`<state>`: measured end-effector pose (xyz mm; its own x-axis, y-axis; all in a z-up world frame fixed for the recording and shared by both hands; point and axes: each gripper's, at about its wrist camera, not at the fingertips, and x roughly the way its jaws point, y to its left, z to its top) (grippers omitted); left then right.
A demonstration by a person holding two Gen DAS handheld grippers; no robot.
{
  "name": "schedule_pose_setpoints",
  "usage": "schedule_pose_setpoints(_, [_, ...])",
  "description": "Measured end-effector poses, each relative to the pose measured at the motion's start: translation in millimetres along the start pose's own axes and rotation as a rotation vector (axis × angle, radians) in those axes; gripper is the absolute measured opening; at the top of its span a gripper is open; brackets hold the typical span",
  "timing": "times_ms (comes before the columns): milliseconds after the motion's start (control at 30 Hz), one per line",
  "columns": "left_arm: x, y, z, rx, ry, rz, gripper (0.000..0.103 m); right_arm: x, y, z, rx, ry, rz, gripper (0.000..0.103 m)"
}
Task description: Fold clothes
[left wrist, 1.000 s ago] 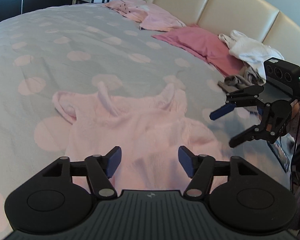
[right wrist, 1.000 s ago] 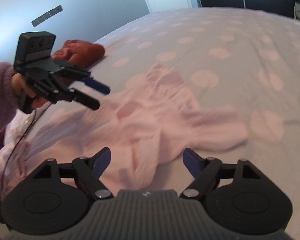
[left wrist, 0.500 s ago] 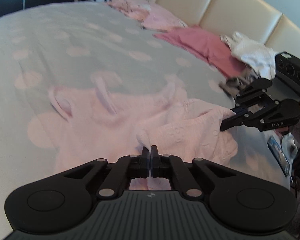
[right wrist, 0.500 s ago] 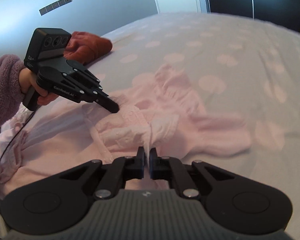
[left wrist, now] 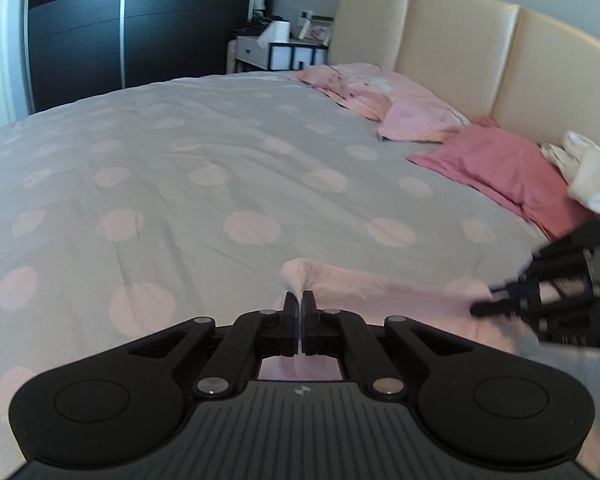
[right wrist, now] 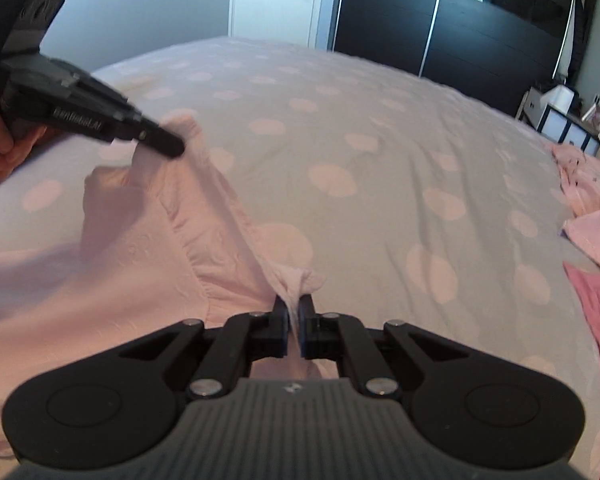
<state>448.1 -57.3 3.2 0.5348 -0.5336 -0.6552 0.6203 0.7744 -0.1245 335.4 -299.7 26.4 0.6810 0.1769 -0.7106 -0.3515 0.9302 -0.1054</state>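
- Pale pink garment (right wrist: 148, 264) lies on the near part of the spotted duvet (left wrist: 204, 168), its edge lifted off the cover and drawn taut between both grippers.
- Left gripper (left wrist: 299, 312): jaws pinched together on a bunched corner of the garment.
- Right gripper (right wrist: 293, 312): jaws narrow, clamped on a gathered fold of the same edge.
- Across the duvet from the garment, against the headboard (left wrist: 460, 40): light pink clothes (left wrist: 384, 100), a darker pink piece (left wrist: 496, 164), white cloth (left wrist: 588, 172).
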Motion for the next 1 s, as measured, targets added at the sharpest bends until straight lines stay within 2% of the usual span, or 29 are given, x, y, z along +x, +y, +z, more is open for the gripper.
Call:
schedule_pose_setpoints(67, [13.5,-2.9,0.6,-0.006,0.013,0.01,0.001,9.1,-1.5,-3.8,-0.004,0.041,-0.014,0.006])
schedule_pose_setpoints(133, [25.1,-4.4,-0.6,-0.019,0.022,0.05,0.008,18.4,-3.9,-8.1,0.002,0.072,-0.023,0.007])
schedule_pose_setpoints(200, [28.7,-0.6,-4.2,-0.052,0.027,0.066,0.025,28.3,-8.8,-14.7,0.023,0.117,-0.035,0.008])
schedule_pose_setpoints(233, [27.1,1.8,-6.3,-0.062,0.026,0.066,0.027,32.4,-11.3,-18.4,0.032,0.139,-0.053,0.008])
schedule_pose_setpoints(300, [17.3,6.4,-11.5,-0.055,0.022,0.064,0.033,34.2,-16.0,-26.2,0.035,0.159,-0.123,0.015])
schedule_pose_setpoints(333, [11.1,9.1,-14.2,-0.042,0.025,0.065,0.037,32.5,-19.1,-29.2,0.035,0.156,-0.151,0.02])
schedule_pose_setpoints(367, [4.3,12.2,-17.5,-0.032,0.031,0.069,0.046,26.6,-24.0,-32.1,0.046,0.135,-0.156,0.02])
schedule_pose_setpoints(400, [-2.6,15.8,-21.3,-0.036,0.032,0.067,0.053,17.9,-29.8,-34.9,0.077,0.104,-0.143,0.02])
schedule_pose_setpoints(433, [-9.2,20.3,-25.8,-0.048,0.035,0.052,0.055,9.1,-33.1,-36.2,0.112,0.072,-0.115,0.022])
schedule_pose_setpoints(467, [-14.8,24.5,-30.6,-0.061,0.042,0.027,0.057,0.8,-34.4,-36.8,0.143,0.041,-0.078,0.029])
schedule_pose_setpoints(500, [-19.0,27.9,-35.7,-0.071,0.054,0.0,0.057,-7.5,-35.8,-37.4,0.173,0.01,-0.041,0.033])
schedule_pose_setpoints(567, [-22.4,29.0,-46.9,-0.057,0.082,-0.029,0.054,-20.6,-28.6,-38.8,0.187,-0.033,0.023,0.033])
schedule_pose_setpoints(600, [-21.5,27.3,-52.4,-0.038,0.099,-0.033,0.037,-24.4,-22.8,-39.9,0.183,-0.049,0.056,0.032])
schedule_pose_setpoints(667, [-15.4,25.3,-61.9,-0.031,0.142,-0.032,0.013,-27.0,-7.1,-39.5,0.169,-0.056,0.135,0.029])
schedule_pose_setpoints(700, [-12.9,24.4,-65.5,-0.029,0.147,-0.023,0.012,-26.9,1.6,-39.5,0.158,-0.052,0.17,0.022])
schedule_pose_setpoints(767, [-9.2,21.7,-71.5,-0.016,0.138,-0.001,0.008,-22.6,16.6,-41.2,0.123,-0.028,0.203,0.021])
schedule_pose_setpoints(900, [5.4,21.4,-75.2,-0.044,0.139,0.07,0.008,-4.0,31.5,-50.2,0.085,0.066,0.16,0.021])
schedule_pose_setpoints(1000, [-2.5,21.8,-73.0,-0.064,0.114,0.115,0.012,5.7,32.1,-56.1,0.078,0.118,0.109,0.018])
